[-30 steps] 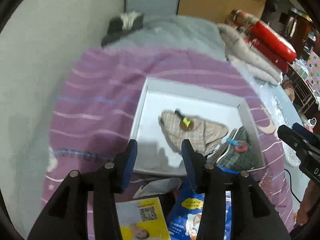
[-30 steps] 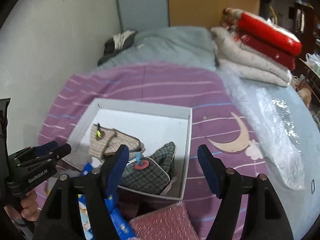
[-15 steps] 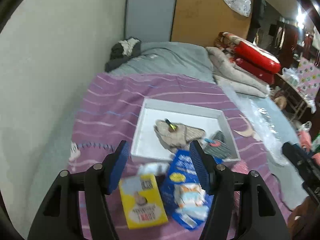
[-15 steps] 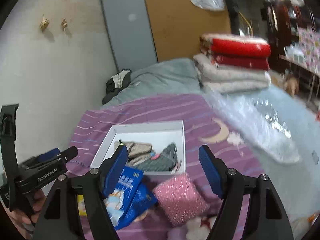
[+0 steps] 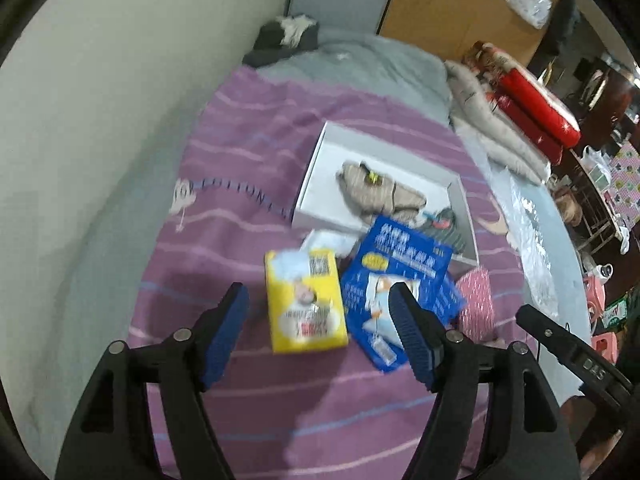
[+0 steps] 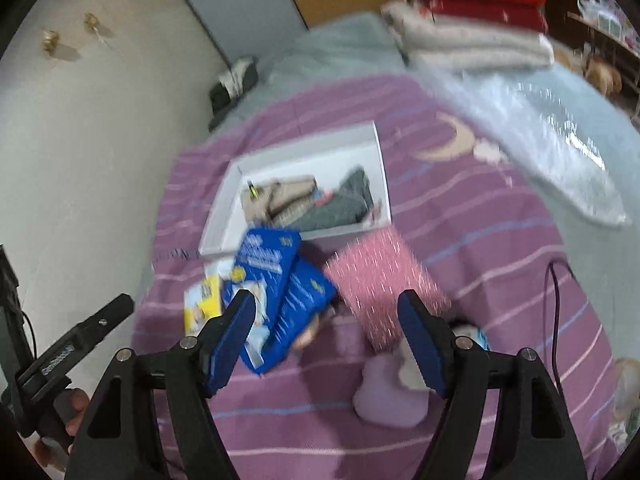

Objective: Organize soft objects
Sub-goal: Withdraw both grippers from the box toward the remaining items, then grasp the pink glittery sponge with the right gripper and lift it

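From the left wrist view, the left claw (image 5: 316, 328) hangs over the bed, its blue pads well apart and holding nothing. Just beyond it on the purple striped blanket (image 5: 248, 148) lie a yellow packet (image 5: 306, 302) and, just beside it, a blue packet (image 5: 396, 276) whose far end overlaps the near rim of the white box (image 5: 316, 172). Inside the box sit a beige checked pouch (image 5: 376, 192) and a dark green checked pouch (image 5: 450, 228). A pink sparkly bundle (image 5: 476, 304) peeks out to the right.

From the right wrist view, the right claw (image 6: 326, 330) is likewise spread wide and empty, raised above the pile. The pink sparkly bundle (image 6: 384, 280) lies between its pads in the frame, touching the box's near wall (image 6: 344, 236). A pale lilac soft item (image 6: 390, 396) rests closer in; motion blur hides what it is.

Two pouches are boxed; I judge the step in hand is choosing the next piece. The next move seemingly calls for lowering one claw onto a loose item, closing, and carrying it to the box's bare left part.
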Action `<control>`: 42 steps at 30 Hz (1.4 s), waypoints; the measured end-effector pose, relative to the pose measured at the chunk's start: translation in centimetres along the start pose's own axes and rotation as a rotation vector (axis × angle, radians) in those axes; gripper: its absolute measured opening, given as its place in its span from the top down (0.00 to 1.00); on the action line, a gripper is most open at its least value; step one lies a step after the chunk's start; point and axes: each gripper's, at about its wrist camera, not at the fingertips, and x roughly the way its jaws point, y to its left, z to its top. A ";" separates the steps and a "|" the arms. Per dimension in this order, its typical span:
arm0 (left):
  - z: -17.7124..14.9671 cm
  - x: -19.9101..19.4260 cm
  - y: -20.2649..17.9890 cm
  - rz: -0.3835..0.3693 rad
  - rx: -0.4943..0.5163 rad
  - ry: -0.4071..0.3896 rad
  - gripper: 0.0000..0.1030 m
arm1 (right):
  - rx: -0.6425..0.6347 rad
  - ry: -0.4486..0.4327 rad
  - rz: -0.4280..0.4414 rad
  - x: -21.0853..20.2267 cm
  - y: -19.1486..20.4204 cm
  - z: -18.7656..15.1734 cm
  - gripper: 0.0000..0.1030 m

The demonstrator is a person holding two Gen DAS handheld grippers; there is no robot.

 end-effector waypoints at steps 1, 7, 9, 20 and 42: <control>-0.1 0.0 -0.1 0.005 0.001 0.015 0.29 | 0.009 0.026 -0.008 0.3 -0.2 -0.1 0.28; -1.0 -0.6 -1.1 0.089 0.010 0.005 0.29 | 0.031 0.122 -0.059 1.6 -1.9 -0.4 0.28; -1.2 -0.7 -1.6 0.098 0.022 0.002 0.29 | 0.034 0.126 -0.054 1.7 -2.3 -0.3 0.28; -1.6 -1.7 -3.8 -0.005 0.086 0.011 0.29 | -0.059 -0.034 -0.005 1.9 -3.8 0.4 0.22; -1.7 -0.6 -3.6 -0.151 0.185 -0.170 0.29 | -0.326 -0.071 0.028 8.0 -4.2 0.0 0.19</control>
